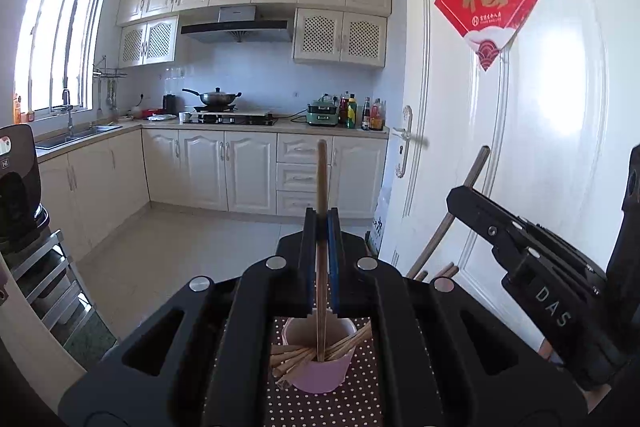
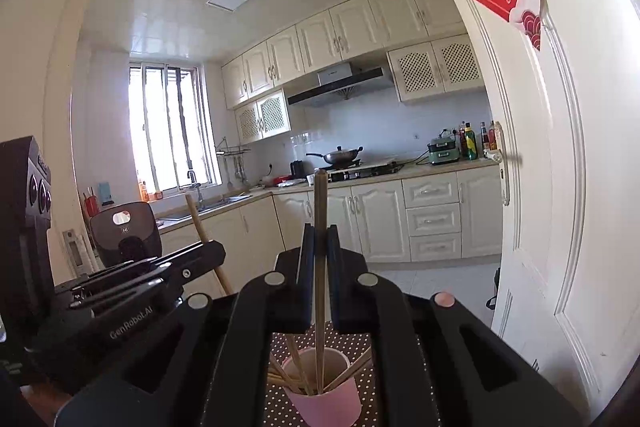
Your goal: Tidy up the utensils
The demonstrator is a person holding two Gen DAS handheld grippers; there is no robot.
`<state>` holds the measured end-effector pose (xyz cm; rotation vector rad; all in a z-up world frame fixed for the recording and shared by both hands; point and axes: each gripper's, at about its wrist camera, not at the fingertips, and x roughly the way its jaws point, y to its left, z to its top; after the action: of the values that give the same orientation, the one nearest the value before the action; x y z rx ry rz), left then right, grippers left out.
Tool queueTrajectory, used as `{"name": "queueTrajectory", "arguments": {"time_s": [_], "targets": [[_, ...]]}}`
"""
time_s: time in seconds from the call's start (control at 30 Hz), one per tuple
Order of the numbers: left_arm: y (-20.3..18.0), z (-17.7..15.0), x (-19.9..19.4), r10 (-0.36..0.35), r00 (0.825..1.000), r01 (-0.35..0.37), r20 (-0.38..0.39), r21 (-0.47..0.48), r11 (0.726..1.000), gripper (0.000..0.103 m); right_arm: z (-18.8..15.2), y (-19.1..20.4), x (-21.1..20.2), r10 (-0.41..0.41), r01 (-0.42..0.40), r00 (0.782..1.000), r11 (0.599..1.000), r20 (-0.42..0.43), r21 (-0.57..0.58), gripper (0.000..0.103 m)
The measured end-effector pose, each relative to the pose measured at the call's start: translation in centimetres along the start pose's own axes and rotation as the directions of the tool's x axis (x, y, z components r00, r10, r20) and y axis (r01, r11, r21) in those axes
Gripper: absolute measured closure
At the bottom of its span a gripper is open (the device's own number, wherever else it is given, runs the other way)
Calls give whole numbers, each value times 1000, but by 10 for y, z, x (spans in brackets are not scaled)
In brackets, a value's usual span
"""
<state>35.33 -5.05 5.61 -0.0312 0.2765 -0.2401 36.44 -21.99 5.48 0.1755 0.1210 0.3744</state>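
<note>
Above the pink cup (image 1: 320,359), the left gripper (image 1: 322,227) and right gripper (image 2: 320,239) each clench one chopstick (image 1: 321,211) upright, its tip already inside, ready to drop among the others

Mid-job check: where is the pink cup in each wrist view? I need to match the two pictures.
Left wrist: pink cup at bottom centre, below the left claw, on the dotted cloth.
Right wrist: pink cup at bottom centre, below the right claw, cut off by the lower edge.
Shared landmark: the wok on the stove.
</note>
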Motion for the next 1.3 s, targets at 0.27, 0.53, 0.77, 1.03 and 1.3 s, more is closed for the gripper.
{"name": "queueTrajectory", "arguments": {"time_s": [0.27,0.53,0.77,1.03,1.3], "targets": [[3,-15,2,-19,998,20,-65,13,1000,96,-6,4,2,2,-2,999,1000,-42,-4,98],[4,-14,-3,-17,995,19,-94,26,999,54,-15,8,5,-5,4,996,1000,-87,-5,98],[13,-15,-20,9,998,-9,-62,-2,1000,38,-25,7,12,-4,5,988,1000,-155,9,97],[20,-22,-40,77,995,-77,-64,9,997,29,-25,17,6,0,2,981,1000,-196,12,86],[31,-46,-76,163,985,-162,-56,21,987,23,-26,36,-30,9,-14,981,1000,-191,-22,59]]}}
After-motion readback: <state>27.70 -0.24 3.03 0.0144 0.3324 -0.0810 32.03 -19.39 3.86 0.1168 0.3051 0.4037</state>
